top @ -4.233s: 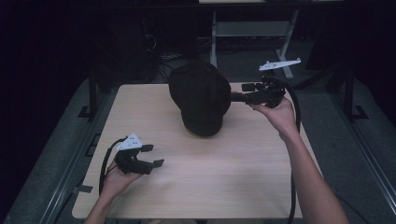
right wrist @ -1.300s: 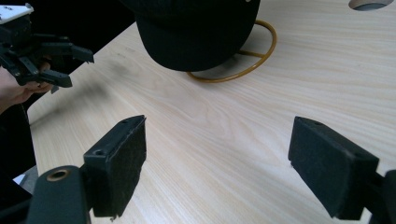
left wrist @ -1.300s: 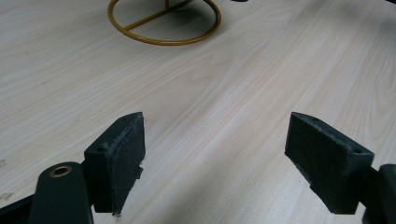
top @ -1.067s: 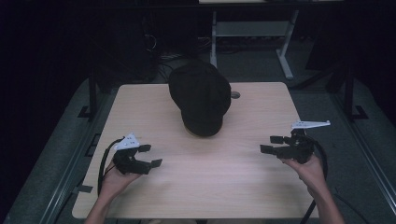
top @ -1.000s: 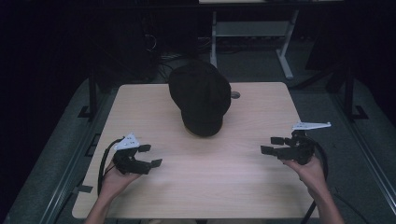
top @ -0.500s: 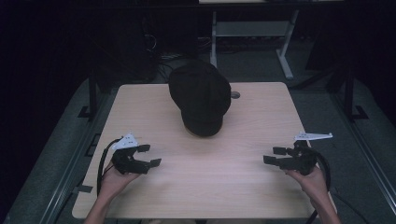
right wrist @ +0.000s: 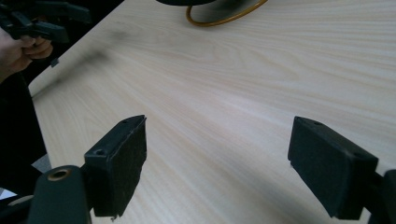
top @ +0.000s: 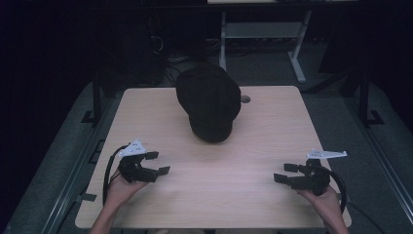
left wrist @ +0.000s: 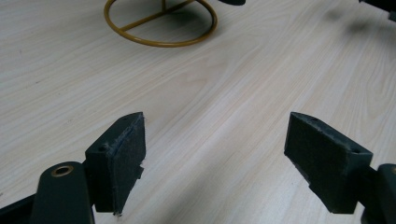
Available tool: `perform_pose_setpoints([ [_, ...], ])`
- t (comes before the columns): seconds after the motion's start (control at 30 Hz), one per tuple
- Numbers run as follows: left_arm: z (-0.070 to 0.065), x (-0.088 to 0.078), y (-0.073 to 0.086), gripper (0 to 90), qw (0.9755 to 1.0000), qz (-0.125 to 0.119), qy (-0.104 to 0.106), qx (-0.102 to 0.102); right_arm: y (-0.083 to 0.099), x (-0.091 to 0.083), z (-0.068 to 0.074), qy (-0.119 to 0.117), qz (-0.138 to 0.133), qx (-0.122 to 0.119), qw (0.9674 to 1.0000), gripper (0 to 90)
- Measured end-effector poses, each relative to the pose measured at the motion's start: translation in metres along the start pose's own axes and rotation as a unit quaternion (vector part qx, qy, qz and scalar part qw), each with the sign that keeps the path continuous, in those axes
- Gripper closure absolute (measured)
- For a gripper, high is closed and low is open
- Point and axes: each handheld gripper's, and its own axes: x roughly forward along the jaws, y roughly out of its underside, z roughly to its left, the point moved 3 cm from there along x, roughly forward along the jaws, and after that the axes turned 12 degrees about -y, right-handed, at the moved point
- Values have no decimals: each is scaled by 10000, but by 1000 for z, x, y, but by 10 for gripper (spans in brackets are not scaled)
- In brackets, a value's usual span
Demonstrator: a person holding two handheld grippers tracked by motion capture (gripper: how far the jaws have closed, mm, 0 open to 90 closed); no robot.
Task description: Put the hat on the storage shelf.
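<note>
Black pads on both tongs stood wide apart, nothing between them. My left gripper [top: 152,164] sat low over the near-left part of the table [top: 253,146], jaws pointing inward across the wood. My right gripper [top: 288,174] mirrored it at the near-right, also spread and empty, grey plate on top. In the left gripper view the pads [left wrist: 126,154] hung just above bare wood grain; same story in the right gripper view, pads [right wrist: 126,158] over open tabletop, with my other hand [right wrist: 23,46] and its gripper visible far off near the table edge.

Out from there: the hat [top: 209,105], dark and cap-shaped, sat at the far middle of the table, well apart from both grippers. It rested on a stand; the gold wire ring of its base [left wrist: 161,23] showed on the wood in the left gripper view, and part of the same ring [right wrist: 224,16] in the right gripper view. A small round hole [top: 245,99] in the tabletop lay just beside the hat on its right.

My read: hat looked parked on the stand, both grippers at rest near me, so either job finished or not begun. If a next move was due, it called for reaching forward to the hat's rim and closing on the fabric, not the wire.
</note>
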Motion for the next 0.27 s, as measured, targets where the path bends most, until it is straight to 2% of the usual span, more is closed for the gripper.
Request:
perform_pose_setpoints([
  [0.13, 1, 0, 1, 198, 9999, -35, 53, -81, 4, -4, 3, -24, -103, -11, 9999, 192],
  [0.27, 1, 0, 1, 198, 9999, -38, 67, -131, 4, -3, 4, -72, -90, -37, 9999, 190],
])
